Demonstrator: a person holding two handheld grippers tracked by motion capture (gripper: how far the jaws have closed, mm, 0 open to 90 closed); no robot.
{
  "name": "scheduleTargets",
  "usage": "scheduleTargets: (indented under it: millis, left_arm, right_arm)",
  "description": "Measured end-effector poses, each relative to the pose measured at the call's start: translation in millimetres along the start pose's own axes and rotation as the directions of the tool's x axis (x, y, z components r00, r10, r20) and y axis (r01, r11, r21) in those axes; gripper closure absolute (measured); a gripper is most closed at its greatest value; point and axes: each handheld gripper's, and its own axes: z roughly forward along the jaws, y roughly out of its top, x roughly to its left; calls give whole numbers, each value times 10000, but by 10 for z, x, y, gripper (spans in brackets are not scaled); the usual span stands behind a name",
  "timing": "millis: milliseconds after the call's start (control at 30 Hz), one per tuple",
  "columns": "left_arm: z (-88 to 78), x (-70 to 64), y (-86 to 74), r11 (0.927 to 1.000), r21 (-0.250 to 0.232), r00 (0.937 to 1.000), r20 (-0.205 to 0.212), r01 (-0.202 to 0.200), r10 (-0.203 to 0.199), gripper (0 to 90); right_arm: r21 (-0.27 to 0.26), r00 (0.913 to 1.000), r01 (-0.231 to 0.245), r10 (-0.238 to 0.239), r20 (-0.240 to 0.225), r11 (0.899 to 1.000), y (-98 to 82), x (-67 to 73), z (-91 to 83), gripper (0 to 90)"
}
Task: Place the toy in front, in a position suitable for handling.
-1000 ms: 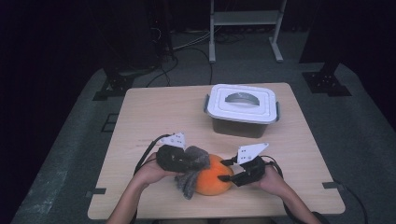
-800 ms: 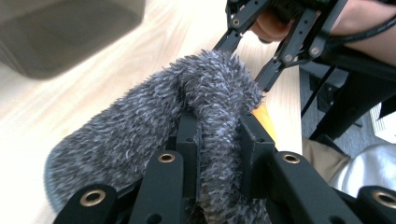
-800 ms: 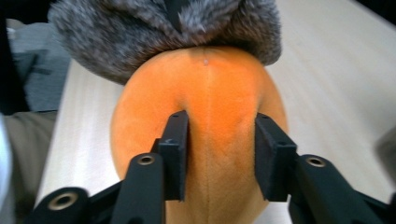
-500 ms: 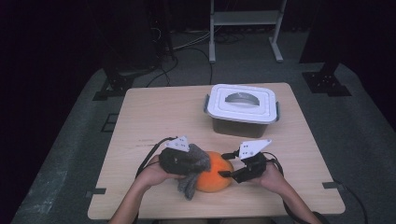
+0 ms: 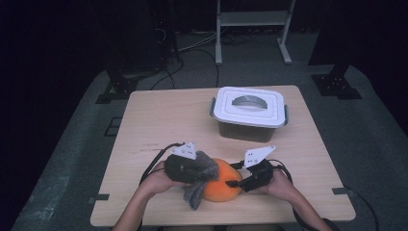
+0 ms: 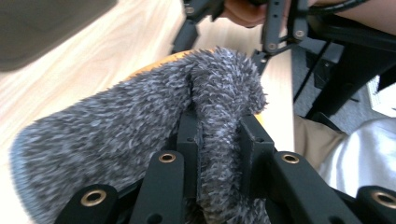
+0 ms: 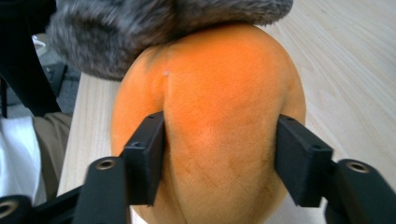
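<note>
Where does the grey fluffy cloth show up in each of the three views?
High view: grey cloth bottom centre, draped over the orange ball's left side.
Left gripper view: cloth across the middle, pinched between the jaws.
Right gripper view: cloth along the top edge.
Shared landmark: the orange ball.

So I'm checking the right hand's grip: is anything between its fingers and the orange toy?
Nothing visible: the right gripper has just been closing, its fingers straddling the orange toy. The grey cloth lies on the toy's far end.

left gripper (image 5: 204, 169): low at near table edge, jaws clamped tight | right gripper (image 5: 235, 183): low, facing the left one, jaws part-spread, just closing inward | forearms angled inward from the bottom edge
</note>
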Motion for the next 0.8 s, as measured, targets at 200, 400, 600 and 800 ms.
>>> scheduleTargets:
  millis: [200,400,600,800]
  left_arm:
    - [-77,127,-201,9962,-436,9969,-150,759,-767,734]
    - [-157,171,-326,9937,-249,9929,-447,1093,-1103,740]
    - [-125,124,-198,9933,-749,9961,100,883,-878,740]
    - [-3,-6,53,9979,-648,9991,417,88,-61,739]
  right_arm:
    - [9,10000,74,-74,43,10000,1,-4,-7,401]
    - [-16,9999,114,-114,88,9999,6,-15,-5,396]
    - [-66,9998,197,-196,75,9998,12,-21,9,395]
    - [-109,9996,258,-257,85,9996,6,-21,10,387]
